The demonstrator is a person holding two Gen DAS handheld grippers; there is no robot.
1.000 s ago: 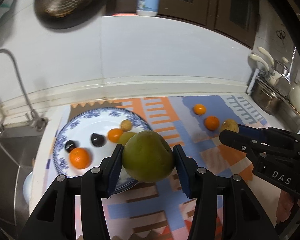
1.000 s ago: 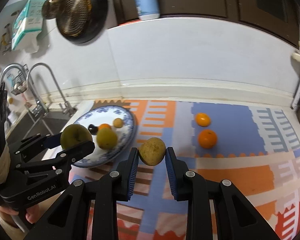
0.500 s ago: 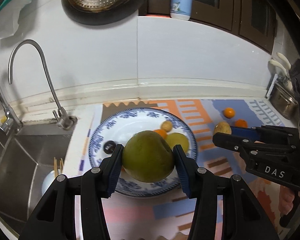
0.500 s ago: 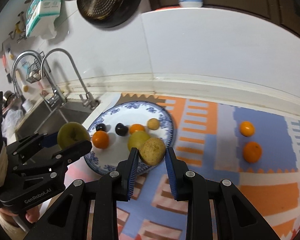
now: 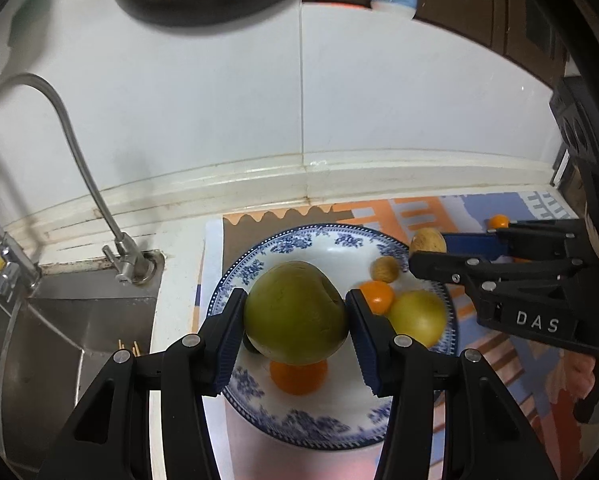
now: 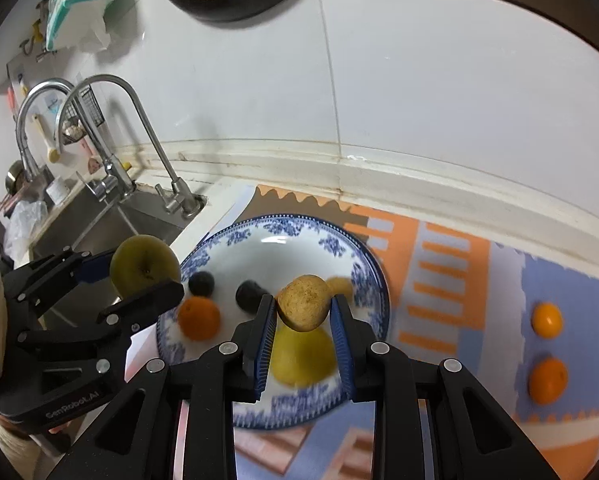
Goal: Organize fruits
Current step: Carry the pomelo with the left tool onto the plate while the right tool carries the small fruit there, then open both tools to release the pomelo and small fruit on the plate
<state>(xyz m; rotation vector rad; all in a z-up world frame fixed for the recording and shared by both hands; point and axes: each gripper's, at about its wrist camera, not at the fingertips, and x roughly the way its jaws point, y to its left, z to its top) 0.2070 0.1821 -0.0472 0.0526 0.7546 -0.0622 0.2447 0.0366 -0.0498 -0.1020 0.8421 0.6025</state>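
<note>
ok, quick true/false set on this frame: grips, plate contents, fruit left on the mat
1. The left gripper is shut on a green pear. True.
2. The right gripper is empty. False: it is shut on a small brown fruit.
3. Two orange fruits lie on the mat, off the plate. True.
4. The plate is bare. False: it holds dark plums, an orange and a yellow fruit.

Green pear (image 5: 295, 312) and brown fruit (image 6: 304, 307) (both clamped) above blue-patterned plate (image 6: 363, 268).
</note>
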